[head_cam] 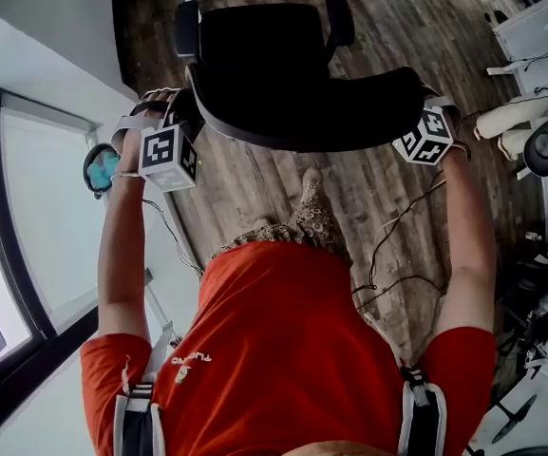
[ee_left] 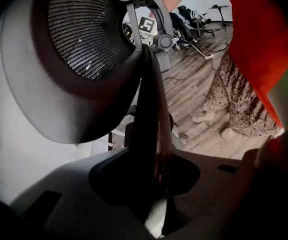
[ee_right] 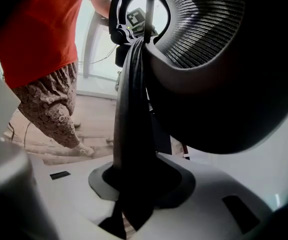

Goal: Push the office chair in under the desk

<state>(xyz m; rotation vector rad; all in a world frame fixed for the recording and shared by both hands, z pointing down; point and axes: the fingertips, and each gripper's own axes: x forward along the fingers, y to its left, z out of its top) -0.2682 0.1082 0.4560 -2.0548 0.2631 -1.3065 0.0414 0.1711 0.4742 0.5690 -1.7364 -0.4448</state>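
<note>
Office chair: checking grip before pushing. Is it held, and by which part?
The left tool and right tool each clamp the backrest rim of the office chair, one at either end.

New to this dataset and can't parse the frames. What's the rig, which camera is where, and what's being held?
No robot: a person holds a two-finger gripper in each hand. The head view looks steeply down from a camera on their head. The two gripper views come from cameras that ride on the grippers and look along the fingers. A black office chair stands on the wooden floor. The left gripper and right gripper are each closed on an opposite edge of its mesh backrest. The marker cubes are parts of the grippers.
</note>
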